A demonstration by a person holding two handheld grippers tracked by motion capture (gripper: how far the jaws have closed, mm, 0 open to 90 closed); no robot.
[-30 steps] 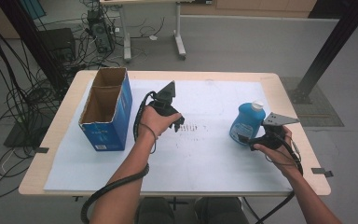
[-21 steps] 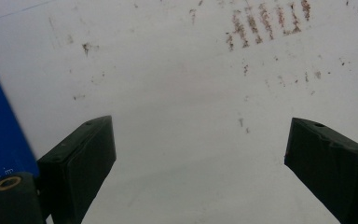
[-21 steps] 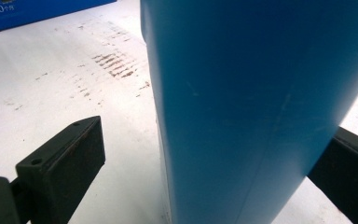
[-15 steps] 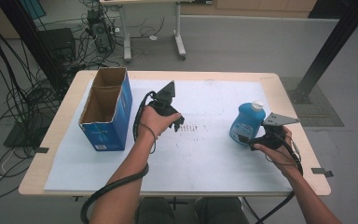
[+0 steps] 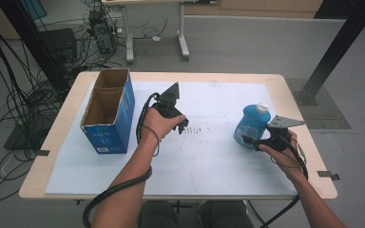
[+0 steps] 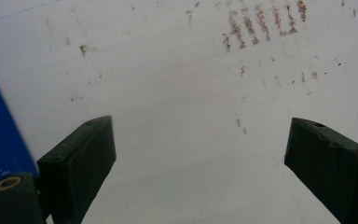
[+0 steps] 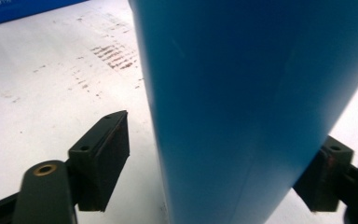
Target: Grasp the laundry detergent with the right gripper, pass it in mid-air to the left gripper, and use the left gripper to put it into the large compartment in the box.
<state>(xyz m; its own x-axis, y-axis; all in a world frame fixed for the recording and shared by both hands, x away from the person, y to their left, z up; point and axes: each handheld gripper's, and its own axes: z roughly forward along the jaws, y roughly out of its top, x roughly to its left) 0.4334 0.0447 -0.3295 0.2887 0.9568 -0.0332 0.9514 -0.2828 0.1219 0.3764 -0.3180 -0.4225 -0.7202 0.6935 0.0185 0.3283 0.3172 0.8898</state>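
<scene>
A blue bottle (image 5: 250,124) with a white cap stands upright on the right of the white sheet (image 5: 209,164). My right gripper (image 5: 248,140) reaches at its lower body from the right. In the right gripper view the bottle (image 7: 251,93) is between the jaws of the right gripper (image 7: 226,130). These jaws have just been closing, and a gap still shows beside the left pad (image 7: 114,154). My left gripper (image 5: 182,127) hovers mid-table with its jaws wide open over bare sheet and nothing between them (image 6: 200,126).
An open blue cardboard box (image 5: 109,137) stands on the left of the table, just left of the left hand. Brown smudges (image 5: 200,129) mark the sheet's middle. Cables and table legs lie on the floor beyond the far edge.
</scene>
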